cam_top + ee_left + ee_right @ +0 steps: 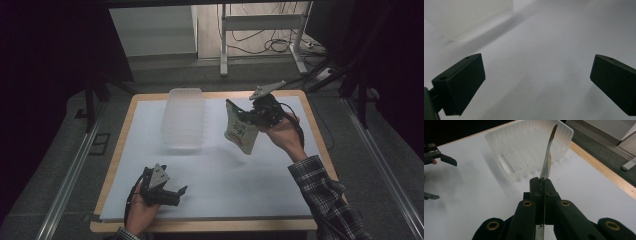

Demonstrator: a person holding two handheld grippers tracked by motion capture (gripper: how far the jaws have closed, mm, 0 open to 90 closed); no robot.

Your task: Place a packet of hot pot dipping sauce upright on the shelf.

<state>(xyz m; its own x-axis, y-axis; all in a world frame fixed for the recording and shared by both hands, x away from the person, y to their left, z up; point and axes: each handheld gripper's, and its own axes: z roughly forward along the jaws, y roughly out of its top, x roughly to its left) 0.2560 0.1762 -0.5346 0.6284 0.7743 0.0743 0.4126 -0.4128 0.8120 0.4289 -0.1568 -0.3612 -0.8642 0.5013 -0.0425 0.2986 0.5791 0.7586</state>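
In the high view my right gripper [251, 116] holds a flat white and green pouch [240, 129] in the air, to the right of a clear plastic tub [183, 118]. The right gripper view looks along the shut jaws: the pouch [547, 157] stands edge-on between them, with the tub [529, 147] lying beyond it on the white sheet. My left gripper [177, 192] rests near the table's front left, its jaws wide apart. Nothing lies between the black fingers [461, 82] in the left gripper view, just the white surface.
A white sheet [215, 175] covers the wooden table [312, 125]. Metal rails run along the floor on both sides. A frame with cables [265, 30] stands behind the table. In the right gripper view the left gripper [439, 157] shows at the far left.
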